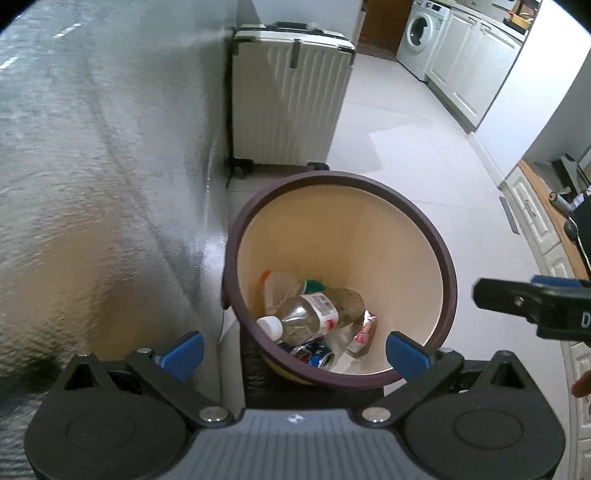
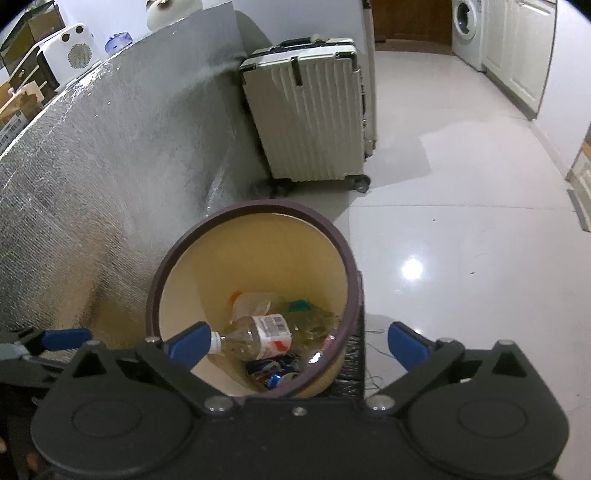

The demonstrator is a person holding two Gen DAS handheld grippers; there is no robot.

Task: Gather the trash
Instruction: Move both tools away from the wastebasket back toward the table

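Two views look down past two hand-held grippers into one round bin (image 1: 436, 236) with a dark brown rim and a cream inside, standing on a pale tiled floor (image 1: 424, 155) in the lower middle of each frame. In the left wrist view the left gripper (image 1: 293, 349) fills the bottom edge, its two blue fingertips (image 1: 183, 349) spread wide on either side of the bin's near rim with nothing between them. The right gripper (image 1: 532, 299) shows only as one black finger poking in from the right edge. In the right wrist view the right gripper (image 2: 295, 343) is likewise spread as wide as it goes and empty, hanging above the bin. The trash lies at the bottom of the bin: one clear plastic bottle (image 1: 310, 314) with a white cap and white label on its side, one paler bottle (image 1: 277, 288) with an orange cap behind it, one green scrap (image 1: 314, 284), one red and white wrapper (image 1: 364, 328) and what looks like a crushed blue can (image 1: 317, 356). One ribbed white suitcase (image 1: 291, 96) stands upright behind the bin at the top middle. A silver quilted sheet (image 1: 103, 166) covers the left of both frames. One white washing machine (image 1: 423, 35) sits at the upper right
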